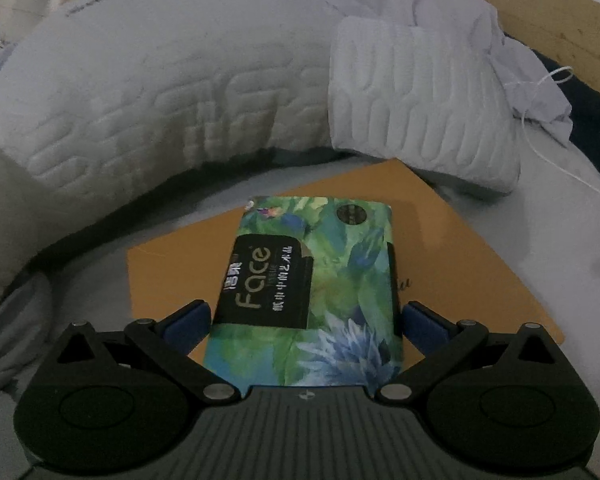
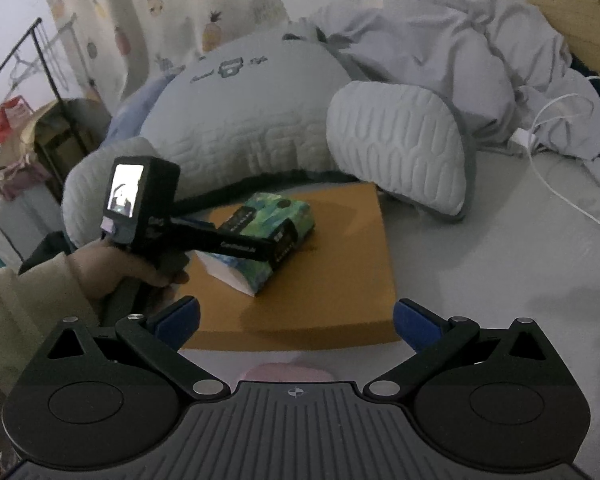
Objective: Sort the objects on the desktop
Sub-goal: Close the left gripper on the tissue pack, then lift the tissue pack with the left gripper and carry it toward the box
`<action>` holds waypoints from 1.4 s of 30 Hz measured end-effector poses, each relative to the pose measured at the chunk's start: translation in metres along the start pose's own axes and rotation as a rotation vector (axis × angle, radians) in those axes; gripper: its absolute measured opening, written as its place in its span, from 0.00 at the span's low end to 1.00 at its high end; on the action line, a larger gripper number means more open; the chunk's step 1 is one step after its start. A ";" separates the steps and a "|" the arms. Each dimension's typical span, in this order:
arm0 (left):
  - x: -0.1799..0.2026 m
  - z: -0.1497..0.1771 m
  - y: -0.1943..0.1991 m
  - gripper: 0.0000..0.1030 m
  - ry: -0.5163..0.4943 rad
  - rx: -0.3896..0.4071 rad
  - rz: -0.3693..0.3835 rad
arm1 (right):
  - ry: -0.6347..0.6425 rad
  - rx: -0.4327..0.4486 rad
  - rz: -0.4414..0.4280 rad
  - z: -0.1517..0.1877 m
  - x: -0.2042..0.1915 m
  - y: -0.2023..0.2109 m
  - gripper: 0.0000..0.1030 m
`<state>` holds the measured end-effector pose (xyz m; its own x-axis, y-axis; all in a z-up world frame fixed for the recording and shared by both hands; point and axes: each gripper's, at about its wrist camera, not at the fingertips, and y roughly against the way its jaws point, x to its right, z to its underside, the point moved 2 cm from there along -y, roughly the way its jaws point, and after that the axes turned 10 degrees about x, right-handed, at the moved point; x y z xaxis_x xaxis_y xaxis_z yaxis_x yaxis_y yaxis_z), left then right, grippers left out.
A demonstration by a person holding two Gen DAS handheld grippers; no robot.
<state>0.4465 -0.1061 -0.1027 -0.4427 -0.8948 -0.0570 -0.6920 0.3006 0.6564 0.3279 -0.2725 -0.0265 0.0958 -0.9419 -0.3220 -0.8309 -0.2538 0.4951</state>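
Note:
A green floral pack of face tissues (image 1: 324, 280) lies on a flat orange box (image 1: 460, 272) on the bed. My left gripper (image 1: 306, 316) is shut on the pack, its blue pads (image 1: 188, 322) pressed against the two long sides. In the right wrist view the same pack (image 2: 276, 216) sits on the left part of the orange box (image 2: 340, 272), with the left gripper (image 2: 278, 240) clamped across it and a hand (image 2: 112, 268) holding the handle. My right gripper (image 2: 296, 320) hovers open over the box's near edge, holding nothing.
A large grey quilted pillow (image 1: 160, 92) and a smaller one (image 1: 416, 116) lie just behind the box. A crumpled duvet (image 2: 460, 40) and a white cable (image 2: 556, 184) are at the right. A pink object (image 2: 288, 372) shows below the right gripper.

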 end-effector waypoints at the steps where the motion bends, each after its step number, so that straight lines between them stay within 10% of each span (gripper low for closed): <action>1: 0.000 0.000 -0.003 1.00 -0.005 -0.006 0.003 | 0.000 -0.002 0.001 0.000 0.000 -0.001 1.00; 23: 0.001 0.002 -0.004 0.98 0.046 -0.025 -0.043 | -0.019 -0.024 0.008 0.009 0.006 -0.001 1.00; 42: -0.004 -0.025 0.133 0.97 0.112 0.140 -0.075 | -0.020 0.046 0.009 0.002 -0.007 0.071 1.00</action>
<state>0.3708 -0.0710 0.0034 -0.3256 -0.9454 -0.0125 -0.7969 0.2673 0.5418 0.2668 -0.2833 0.0094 0.0771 -0.9394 -0.3339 -0.8559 -0.2341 0.4611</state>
